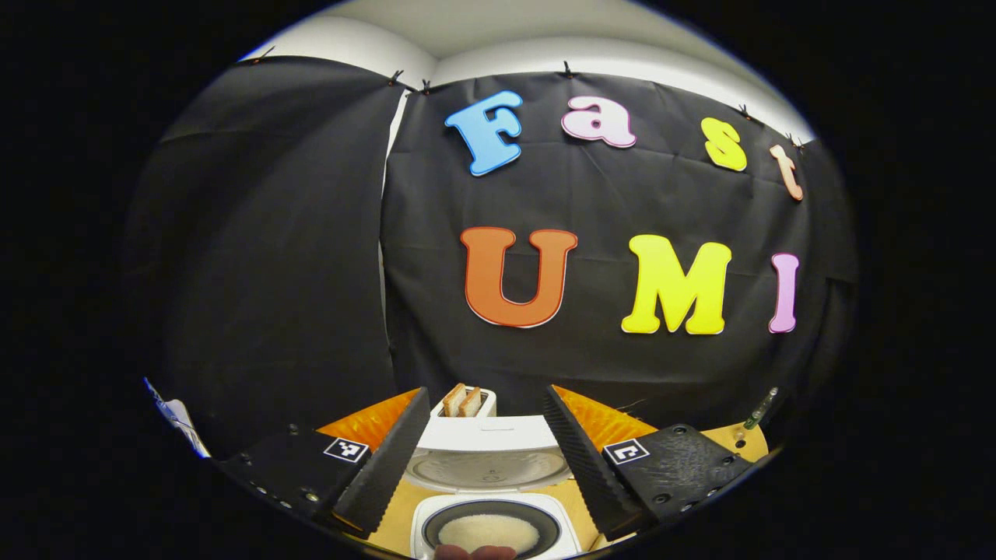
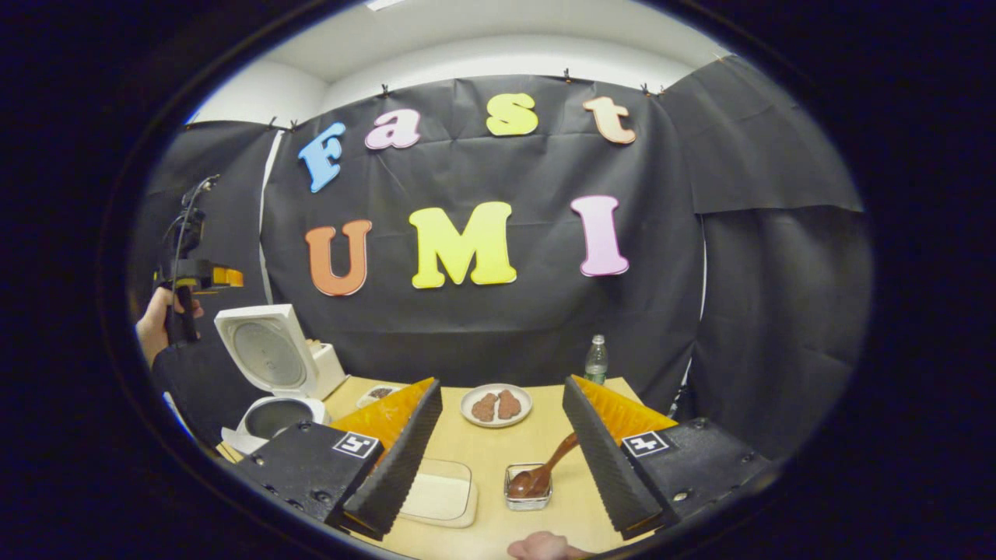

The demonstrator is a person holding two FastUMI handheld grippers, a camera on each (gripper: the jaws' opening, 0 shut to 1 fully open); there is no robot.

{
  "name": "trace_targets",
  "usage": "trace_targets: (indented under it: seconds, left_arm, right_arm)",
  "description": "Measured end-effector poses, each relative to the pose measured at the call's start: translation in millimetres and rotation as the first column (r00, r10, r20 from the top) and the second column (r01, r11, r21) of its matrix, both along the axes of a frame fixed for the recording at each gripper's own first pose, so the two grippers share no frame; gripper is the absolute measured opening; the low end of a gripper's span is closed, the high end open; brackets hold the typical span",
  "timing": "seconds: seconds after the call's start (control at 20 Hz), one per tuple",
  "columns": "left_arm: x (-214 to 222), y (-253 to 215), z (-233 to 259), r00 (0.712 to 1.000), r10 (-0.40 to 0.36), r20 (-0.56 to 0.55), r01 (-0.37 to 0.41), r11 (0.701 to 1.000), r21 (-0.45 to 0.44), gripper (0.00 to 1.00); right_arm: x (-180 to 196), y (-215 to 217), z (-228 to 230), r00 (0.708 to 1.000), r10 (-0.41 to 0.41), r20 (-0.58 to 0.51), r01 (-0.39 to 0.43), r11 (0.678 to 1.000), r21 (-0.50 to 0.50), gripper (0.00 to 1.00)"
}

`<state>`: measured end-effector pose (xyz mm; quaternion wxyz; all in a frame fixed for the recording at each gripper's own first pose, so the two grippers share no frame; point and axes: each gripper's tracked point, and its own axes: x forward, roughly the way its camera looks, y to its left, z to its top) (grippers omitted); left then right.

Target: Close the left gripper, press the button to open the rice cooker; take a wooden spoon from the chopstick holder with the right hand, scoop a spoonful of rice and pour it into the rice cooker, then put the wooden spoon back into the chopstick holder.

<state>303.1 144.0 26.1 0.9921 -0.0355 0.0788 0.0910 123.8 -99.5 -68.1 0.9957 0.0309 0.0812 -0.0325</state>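
Table (image 2: 498,459): light wooden top, seen in the right gripper view, on which all the items below are set

Rice cooker (image 1: 490,498): white, placed at the table's left edge in the right gripper view (image 2: 272,389); the lid is raised upright behind the body; in the left gripper view a layer of white rice (image 1: 489,533) is seen in the dark inner pot, directly below and between the fingers

Left gripper (image 1: 486,451): held above the cooker with its jaws wide apart and nothing between them; in the right gripper view it is seen farther off, held up by a hand (image 2: 159,323) at the far left

Right gripper (image 2: 502,459): held over the middle of the table, jaws wide apart, nothing gripped

Toaster (image 1: 467,404): white, behind the cooker's lid, with two slices of bread standing in it

Shallow rectangular container (image 2: 440,494): clear, with pale contents, just beside the right gripper's left finger

Plate (image 2: 496,404): round, farther back, with two brown pieces on it

Bottle (image 2: 596,359): clear, green cap, at the table's far edge

Chopstick holder (image 2: 529,486): small clear square vessel, near the right gripper's right finger

Wooden spoon (image 2: 545,470): dark brown, its bowl resting in the holder, its handle leaning up to the right
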Motion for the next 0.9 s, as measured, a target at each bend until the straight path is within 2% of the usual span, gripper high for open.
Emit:
trace_targets:
  seconds: [0.2,0.3,0.4,0.65,0.9]
  left_arm:
    - [29,17,-24,0.996,0.015,-0.088,-0.018,0.999,-0.036,0.94]
    - [35,18,-35,0.991,0.005,-0.133,-0.013,0.998,-0.061,0.94]
    - [37,18,-42,0.987,-0.009,-0.160,-0.003,0.997,-0.073,0.94]
    - [31,8,-56,0.968,-0.045,-0.248,0.019,0.994,-0.105,0.96]
    - [-14,-14,-71,0.933,-0.087,-0.348,0.044,0.991,-0.130,0.97]
  right_arm:
    - [-19,-15,-19,0.997,-0.052,-0.053,0.052,0.999,-0.003,0.96]
    - [-23,-24,-19,0.995,-0.077,-0.065,0.077,0.997,0.006,1.00]
    - [-22,-25,-21,0.994,-0.083,-0.074,0.085,0.996,0.020,0.99]
    - [-13,-5,-14,0.998,-0.042,-0.056,0.044,0.998,0.044,0.98]
    - [-11,30,-30,0.996,0.052,-0.072,-0.046,0.996,0.079,0.98]
